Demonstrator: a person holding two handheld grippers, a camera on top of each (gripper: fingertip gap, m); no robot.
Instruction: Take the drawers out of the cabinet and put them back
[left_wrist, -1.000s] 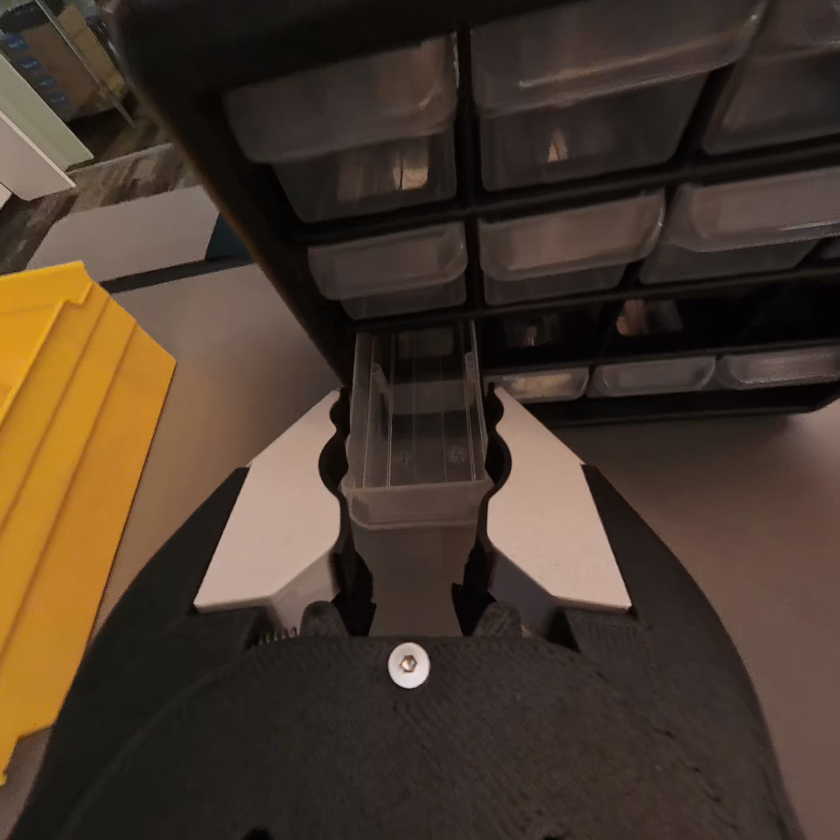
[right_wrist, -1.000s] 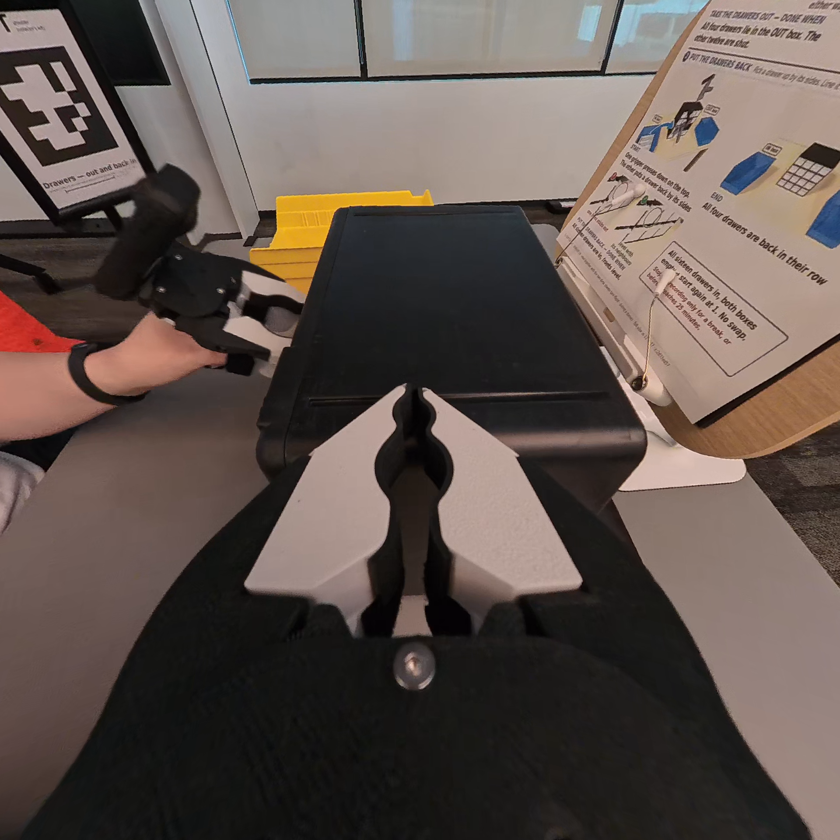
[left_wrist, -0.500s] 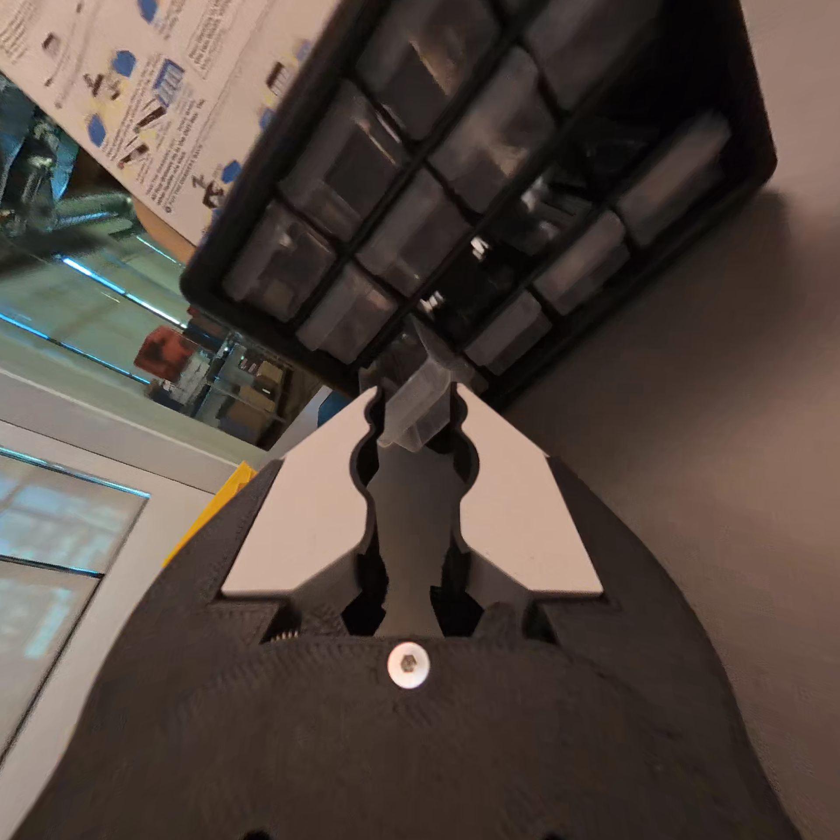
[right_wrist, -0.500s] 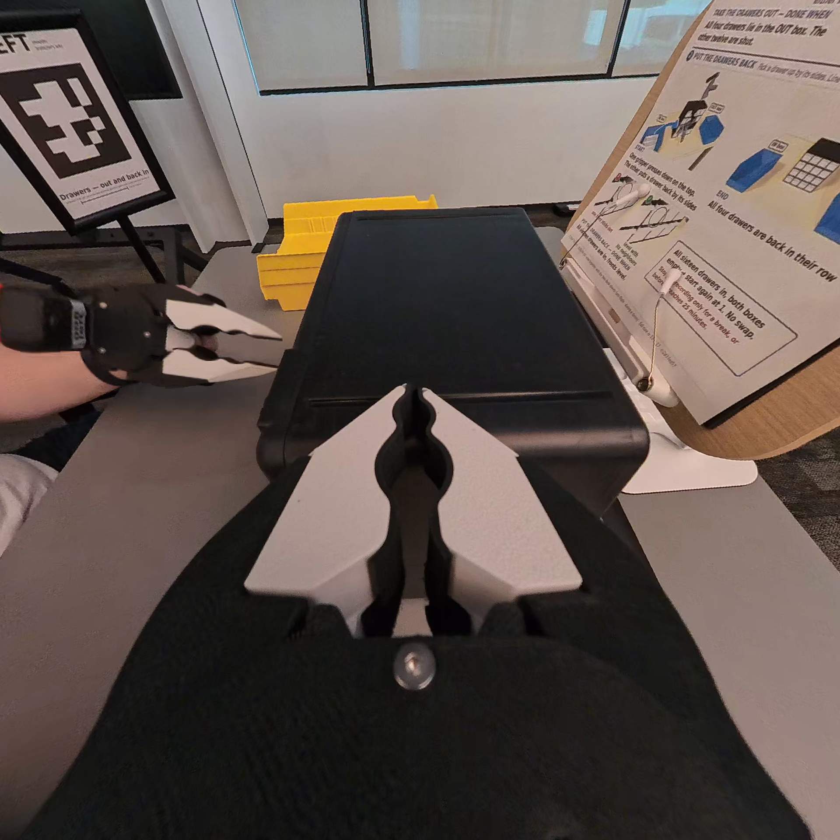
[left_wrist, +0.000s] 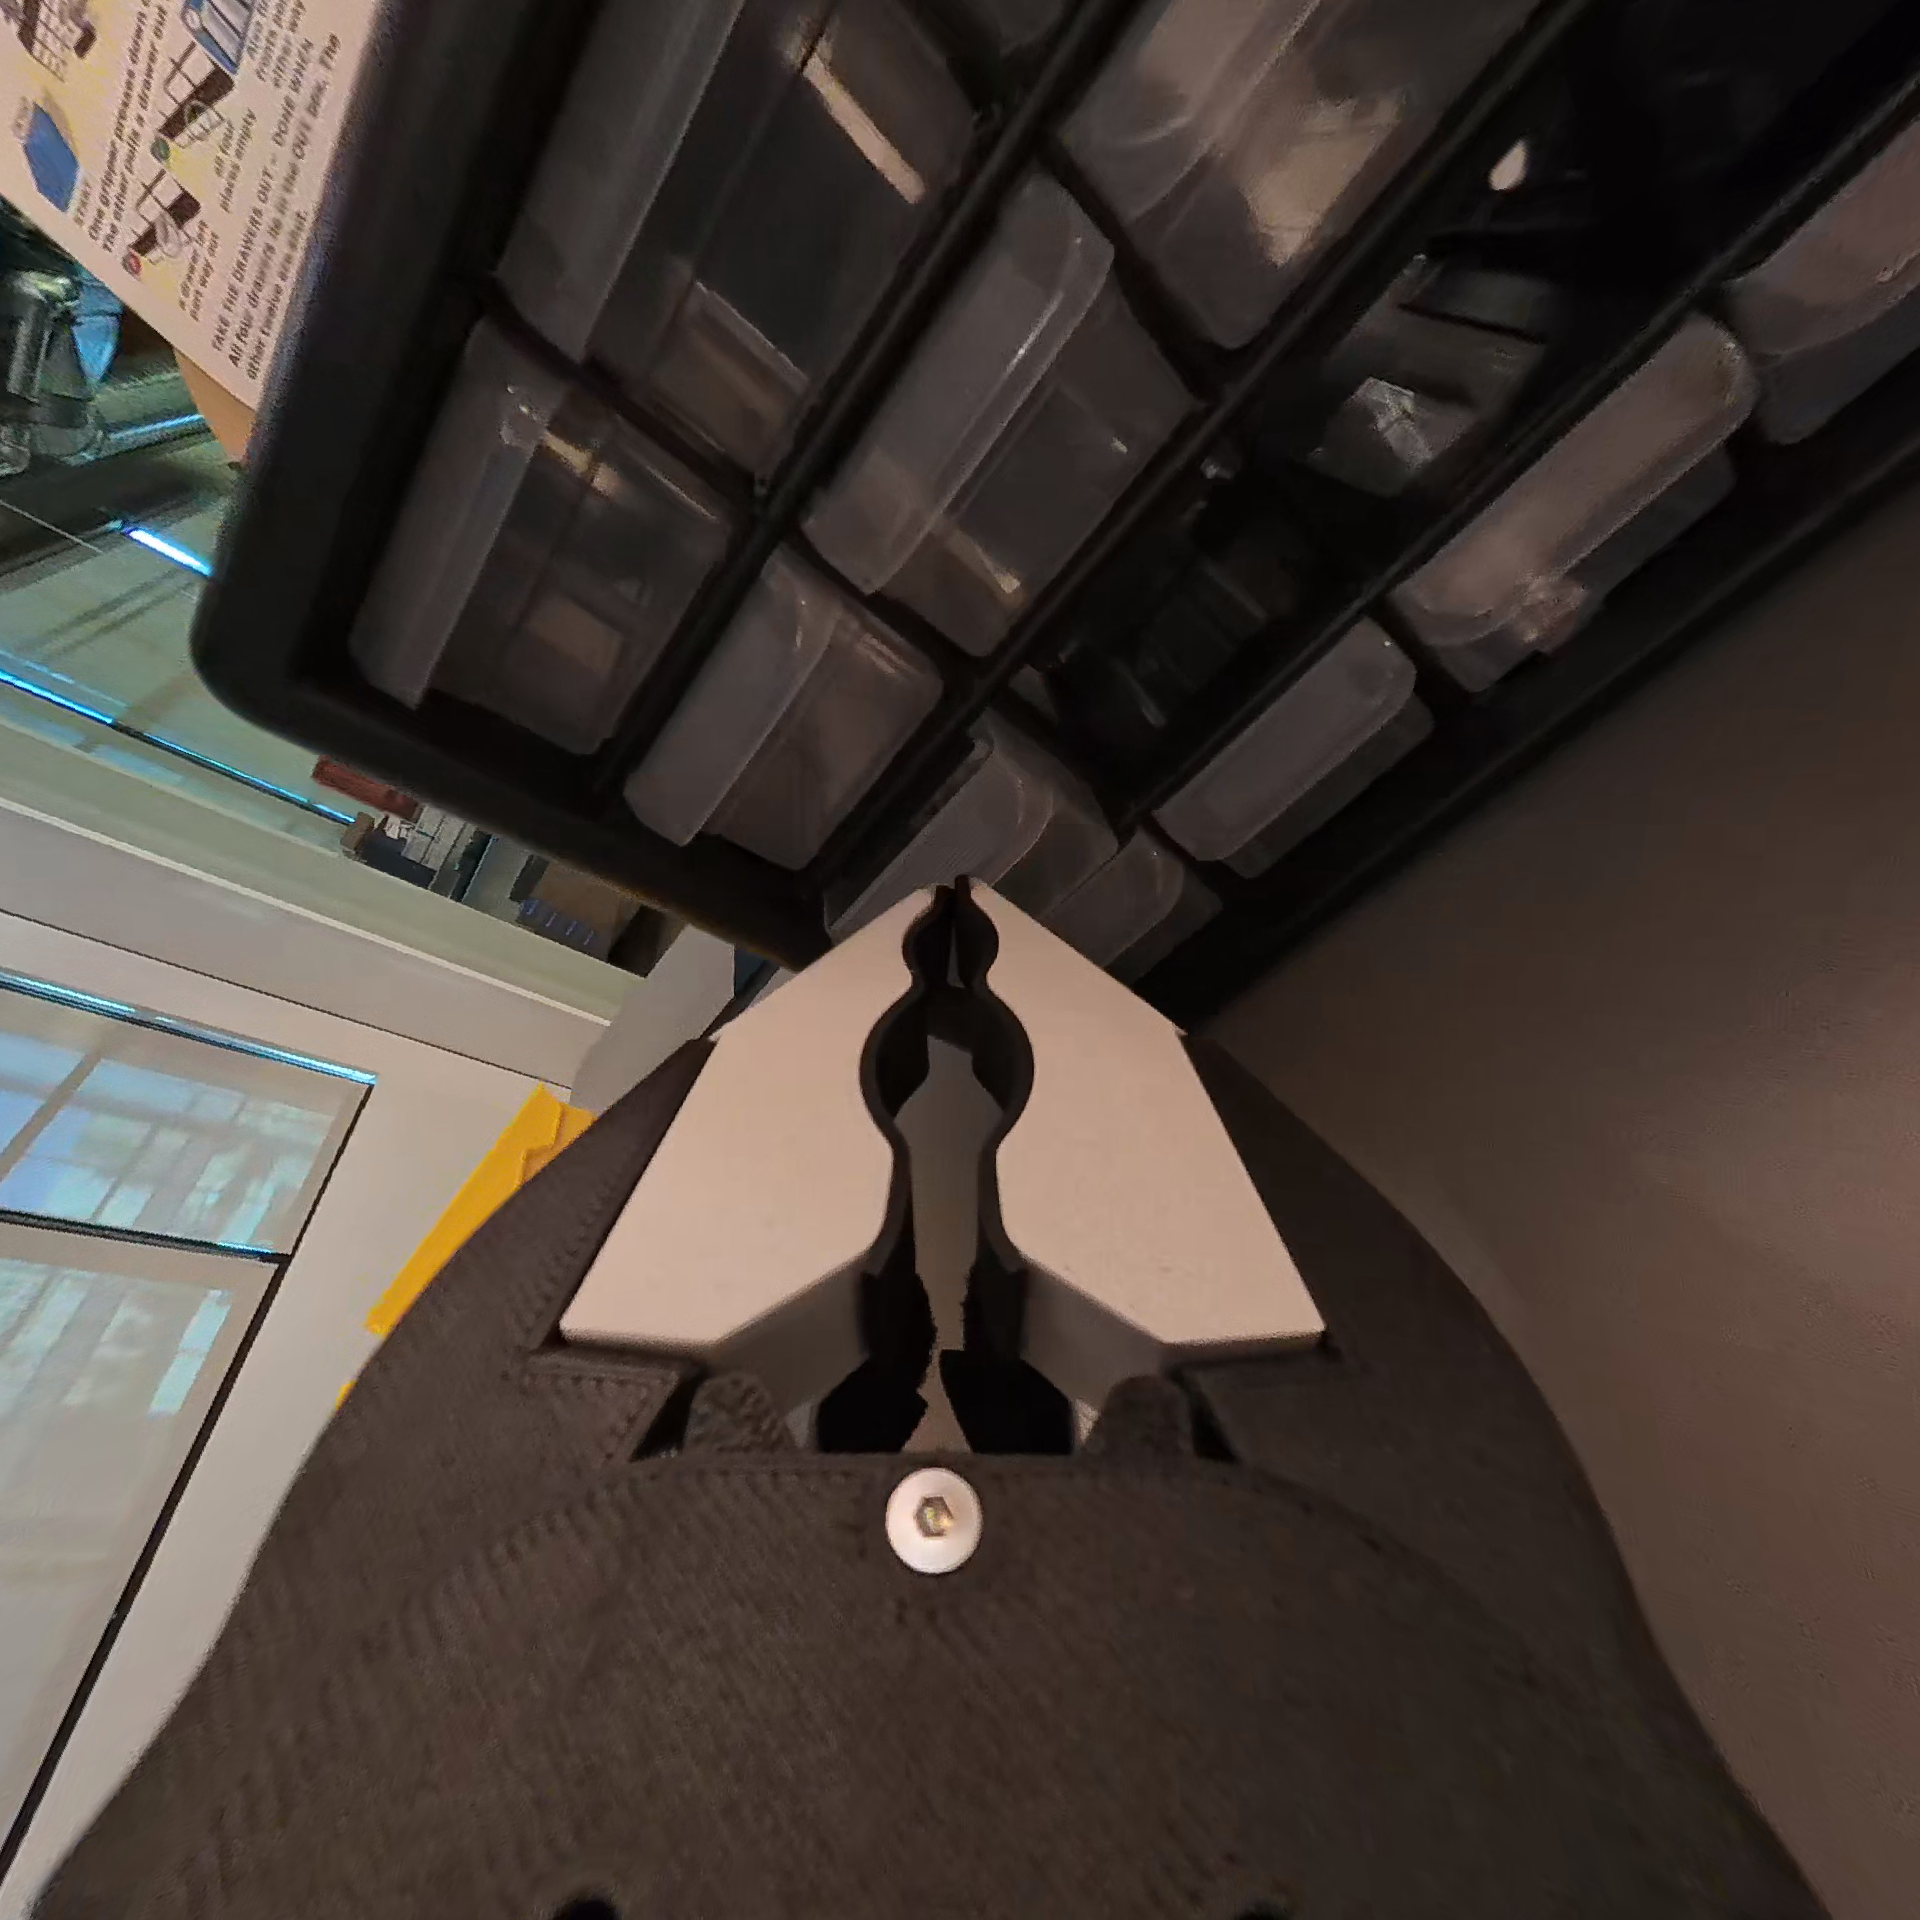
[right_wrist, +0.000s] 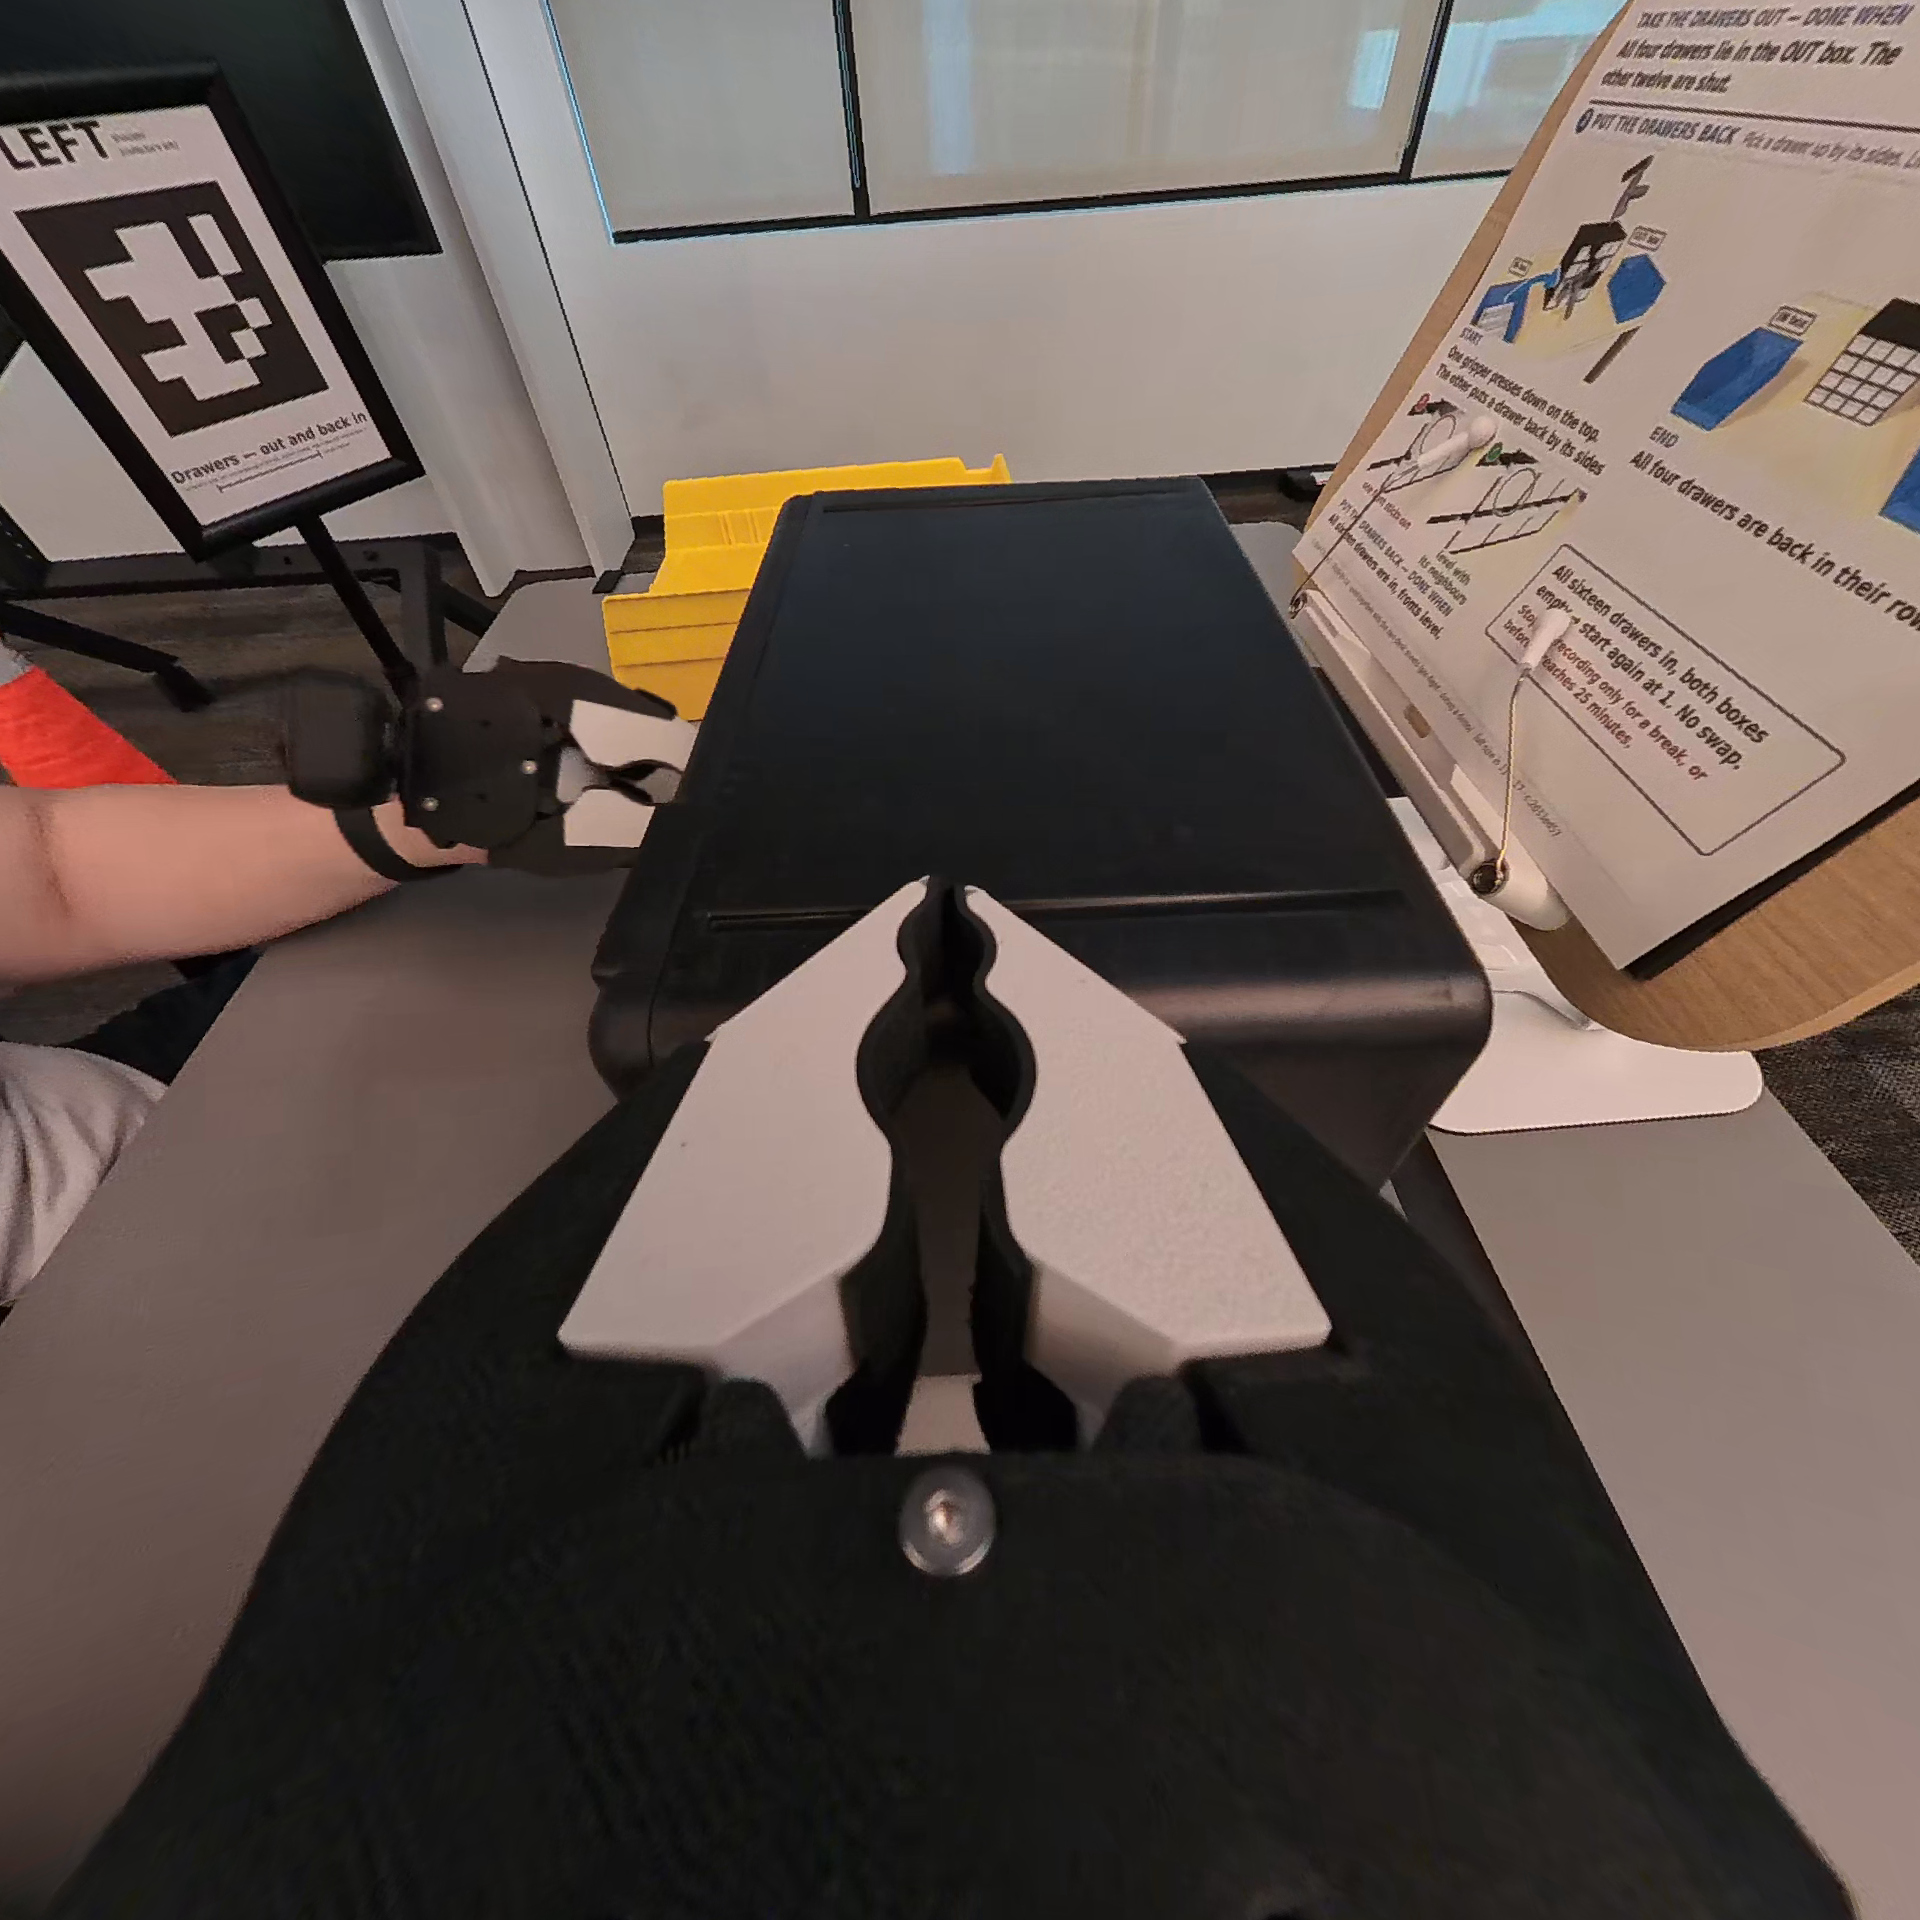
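The black drawer cabinet (left_wrist: 312, 540) fills the top of the rolled left wrist view, with clear plastic drawers in its slots. My left gripper (left_wrist: 954, 896) is shut, and its tips rest against the front of a clear drawer (left_wrist: 997, 821) that sits in its slot in the left column, second row from the bottom. Two slots (left_wrist: 1143, 644) beside that drawer look dark and empty. My right gripper (right_wrist: 940, 888) is shut with nothing in it, and its tips rest on the cabinet's flat top (right_wrist: 1039, 707). The left gripper also shows in the right wrist view (right_wrist: 623, 774), at the cabinet's front.
A yellow bin (right_wrist: 727, 561) stands behind the cabinet; its corner shows in the left wrist view (left_wrist: 499, 1174). An instruction board (right_wrist: 1662, 468) leans at the right. A sign on a stand (right_wrist: 187, 312) is at the far left. A person's forearm (right_wrist: 156, 862) lies over the grey table (right_wrist: 312, 1143). The left gripper's tips are roughly 25 centimeters from the right gripper's. Between my left fingertips and the black drawer cabinet (left_wrist: 312, 540) there is roughly 11 centimeters.
My left gripper held the clear drawer by its sides, half out of the slot. It has rolled and let go, its jaws have shut, and the drawer now sits in the slot. The right gripper has stayed put.
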